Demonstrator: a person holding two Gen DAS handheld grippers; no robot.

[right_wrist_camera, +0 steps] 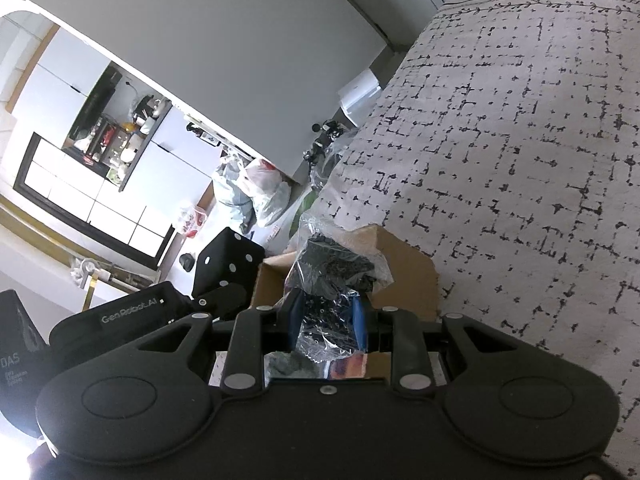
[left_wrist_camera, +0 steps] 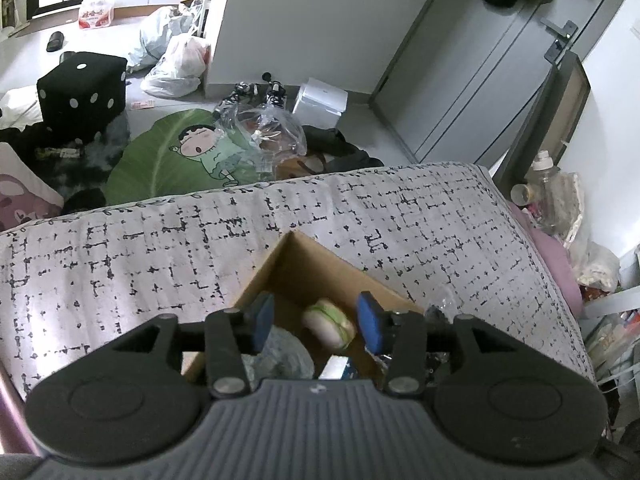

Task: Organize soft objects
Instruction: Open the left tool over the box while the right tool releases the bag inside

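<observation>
A cardboard box [left_wrist_camera: 304, 258] stands on the patterned bedspread [left_wrist_camera: 120, 252]. Inside it lie a white-and-green soft toy [left_wrist_camera: 329, 322], a grey crumpled soft item [left_wrist_camera: 282, 354] and something blue and white [left_wrist_camera: 340, 368]. My left gripper [left_wrist_camera: 316, 318] is open above the box, its blue pads either side of the toy and apart from it. My right gripper [right_wrist_camera: 326, 314] is shut on a clear plastic bag of black soft stuff [right_wrist_camera: 332, 268], held over the box's edge [right_wrist_camera: 404, 276]. The left gripper's body [right_wrist_camera: 132, 312] shows beside it.
The bedspread [right_wrist_camera: 520, 152] fills the right wrist view. On the floor beyond the bed lie a green leaf-shaped cushion [left_wrist_camera: 172, 156], a black dice stool [left_wrist_camera: 82, 88], plastic bags [left_wrist_camera: 176, 64] and a white box [left_wrist_camera: 320, 100]. Bottles and clutter [left_wrist_camera: 556, 196] stand right of the bed.
</observation>
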